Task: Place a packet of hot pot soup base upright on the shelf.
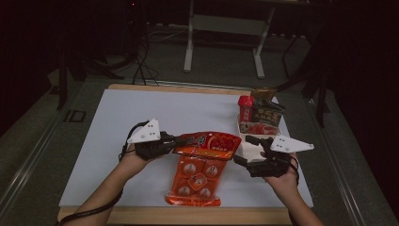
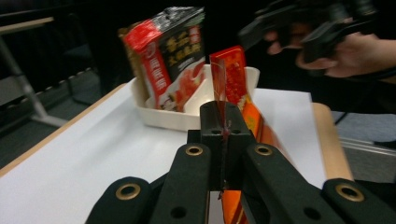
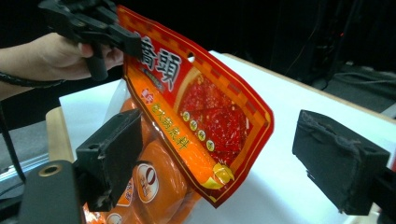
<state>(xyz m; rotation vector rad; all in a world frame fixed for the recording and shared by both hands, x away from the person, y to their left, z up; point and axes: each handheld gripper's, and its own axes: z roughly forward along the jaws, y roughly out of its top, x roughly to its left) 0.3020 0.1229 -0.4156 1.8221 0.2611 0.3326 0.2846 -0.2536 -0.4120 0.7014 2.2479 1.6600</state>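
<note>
Red and orange, the snack bag [image 1: 207, 145] hangs over the white table [image 1: 117, 141] from my left gripper [image 1: 170, 142], near the white tray [image 1: 241, 126]. Along my left gripper, the jaws are pinched tight on the bag's edge. Along my right gripper [image 3: 224, 154], the jaws are wide apart around the bag's corner. If I pull now, that thin edge could slip out.

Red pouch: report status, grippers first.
Left gripper shut on red pouch edge, pouch lifted. Right gripper open, jaws either side of pouch's free end. Orange pack flat beneath. White tray of packets beyond.
</note>
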